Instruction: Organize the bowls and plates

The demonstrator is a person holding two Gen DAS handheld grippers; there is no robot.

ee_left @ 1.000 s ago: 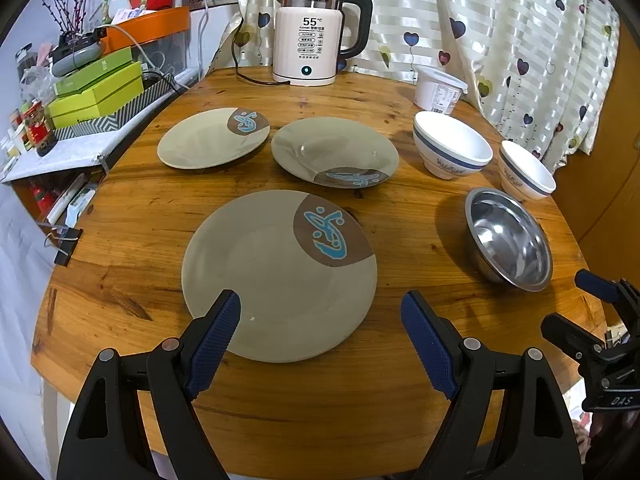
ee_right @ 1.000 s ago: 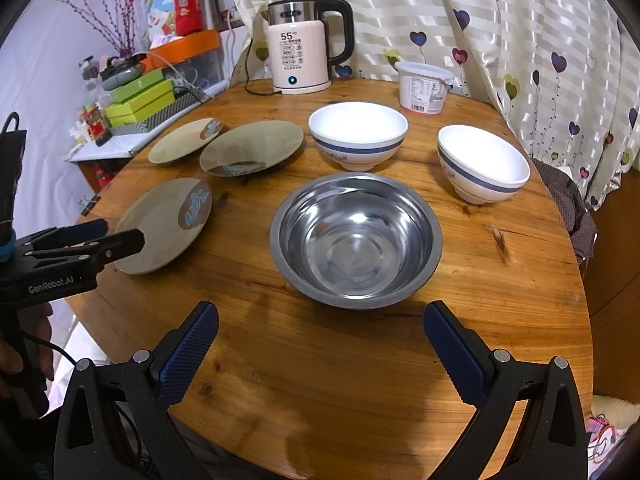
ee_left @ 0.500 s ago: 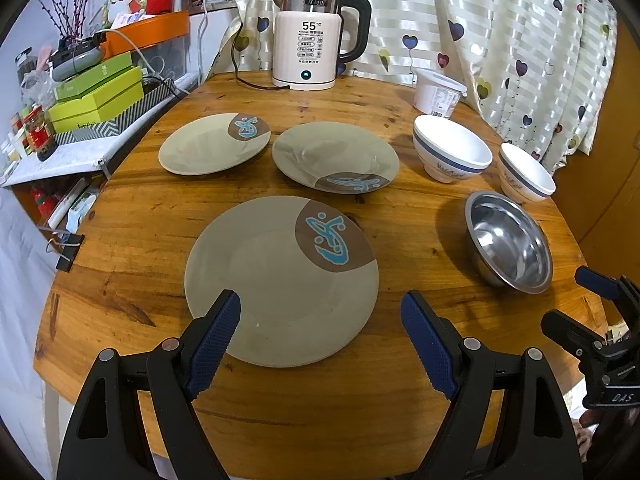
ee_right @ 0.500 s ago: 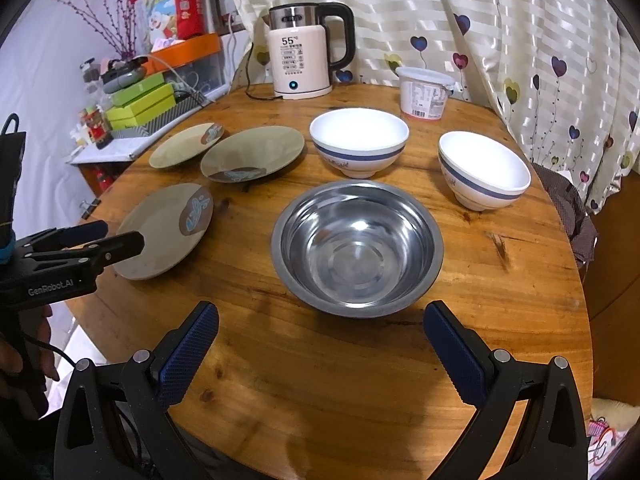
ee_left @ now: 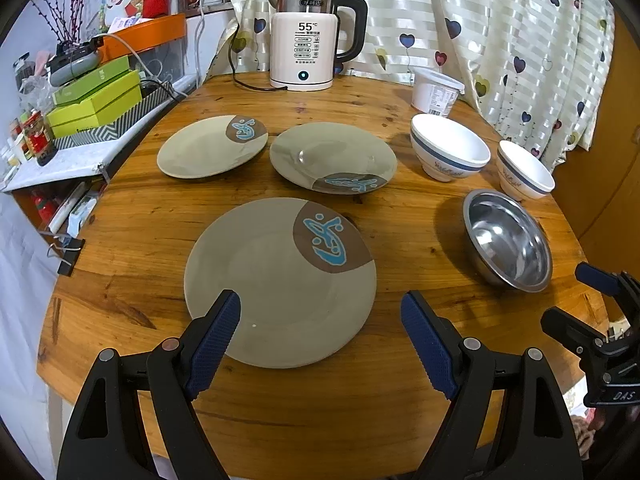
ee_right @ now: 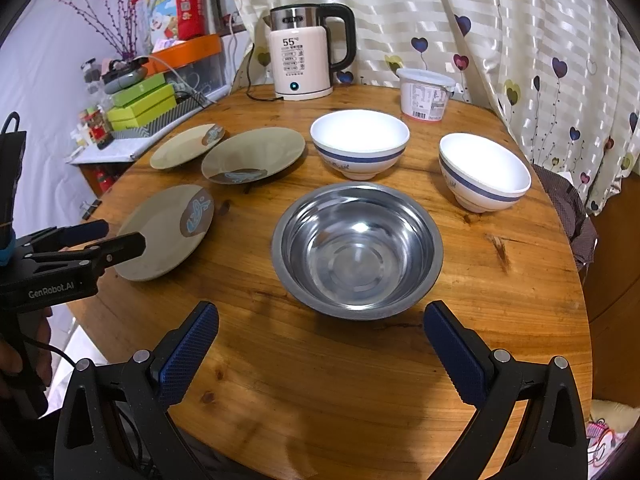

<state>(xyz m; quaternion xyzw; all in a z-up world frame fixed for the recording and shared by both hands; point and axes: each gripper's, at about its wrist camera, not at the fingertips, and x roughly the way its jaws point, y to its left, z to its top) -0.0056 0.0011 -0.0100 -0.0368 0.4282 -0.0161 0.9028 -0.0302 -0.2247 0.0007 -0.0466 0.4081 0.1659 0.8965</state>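
Three beige plates with brown and blue patches lie on the round wooden table (ee_left: 400, 400): a near plate (ee_left: 280, 280), a far left plate (ee_left: 208, 148) and a middle plate (ee_left: 332, 156). A steel bowl (ee_right: 356, 248) sits in front of two white bowls with blue bands, one at centre (ee_right: 360, 140) and one to the right (ee_right: 484, 172). My left gripper (ee_left: 320, 328) hovers open over the near plate's front edge, holding nothing. My right gripper (ee_right: 320, 344) stands open just short of the steel bowl, also holding nothing.
An electric kettle (ee_left: 308, 40) with its cord and a white plastic tub (ee_left: 436, 92) stand at the table's back. A side shelf with green boxes (ee_left: 96, 100) lies to the left. A heart-patterned curtain (ee_left: 500, 40) hangs behind. A hand (ee_right: 16, 360) holds the left gripper.
Both cameras have drawn back and lifted slightly, so the plates and bowls sit a little lower in view. Nothing on the table has moved, and both grippers stay open.
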